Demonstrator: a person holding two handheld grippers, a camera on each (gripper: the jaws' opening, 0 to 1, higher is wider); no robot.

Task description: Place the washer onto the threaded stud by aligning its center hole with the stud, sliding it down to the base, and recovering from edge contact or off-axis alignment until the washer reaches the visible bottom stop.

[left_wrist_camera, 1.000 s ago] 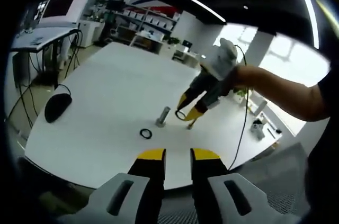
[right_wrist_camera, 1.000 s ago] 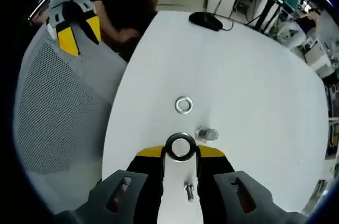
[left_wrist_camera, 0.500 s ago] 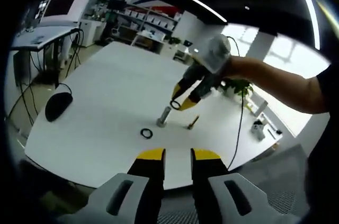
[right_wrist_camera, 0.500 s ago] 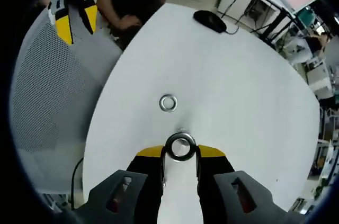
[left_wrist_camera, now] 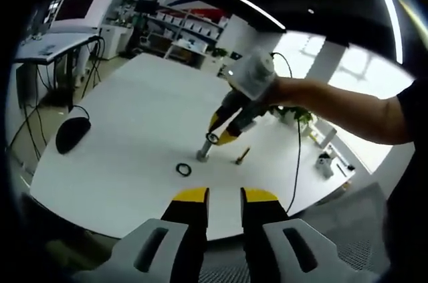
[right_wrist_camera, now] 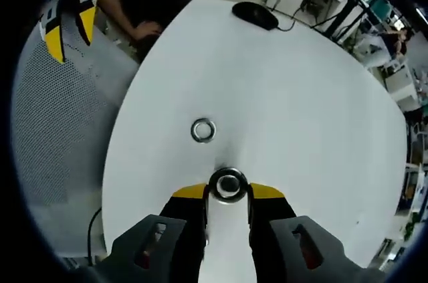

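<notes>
In the right gripper view my right gripper (right_wrist_camera: 228, 193) is shut on a steel washer (right_wrist_camera: 213, 187), held flat between the yellow tips. The top of the threaded stud (right_wrist_camera: 229, 181) shows inside the washer's hole. From the left gripper view, the right gripper (left_wrist_camera: 217, 136) tilts down with the washer (left_wrist_camera: 211, 138) at the top of the upright stud (left_wrist_camera: 202, 152) on the white table (left_wrist_camera: 134, 116). My left gripper (left_wrist_camera: 225, 195) hangs back at the table's near edge, open, with nothing between its jaws.
A second washer (right_wrist_camera: 202, 130) (left_wrist_camera: 183, 169) lies flat near the stud. A loose bolt (left_wrist_camera: 241, 156) lies to the stud's right. A black mouse (left_wrist_camera: 71, 134) (right_wrist_camera: 254, 15) sits near the table edge. A grey mesh chair (right_wrist_camera: 60, 129) and a person's hand (right_wrist_camera: 146, 31) are beside the table.
The right gripper has carried the washer up and left over the stud and lowered it; the stud's top now shows in the hole. The left gripper has stayed put.
</notes>
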